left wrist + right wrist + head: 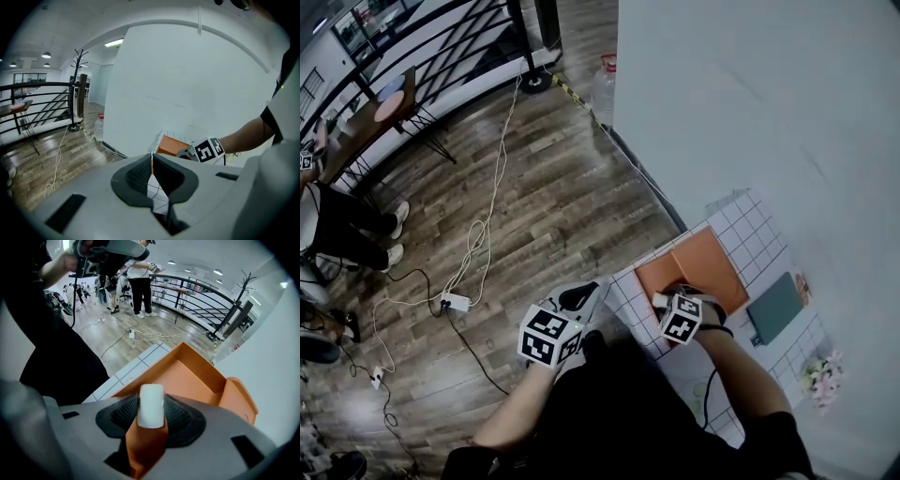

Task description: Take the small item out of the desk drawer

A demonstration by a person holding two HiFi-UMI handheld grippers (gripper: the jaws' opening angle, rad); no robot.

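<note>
Our left tool [152,164] hangs closed and empty off the table [752,225] edge, out of the way. Our right tool [666,302] pinches the small white block [151,404] just above the open orange drawer [187,376], so we'd say it's basically out.

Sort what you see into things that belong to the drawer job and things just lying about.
Belongs to the job: orange drawer, open; small white block, gripped in the right claw.
Just lying about: green pad and flowers on the desk; water bottle and cables on the floor; left claw, shut, empty.
</note>
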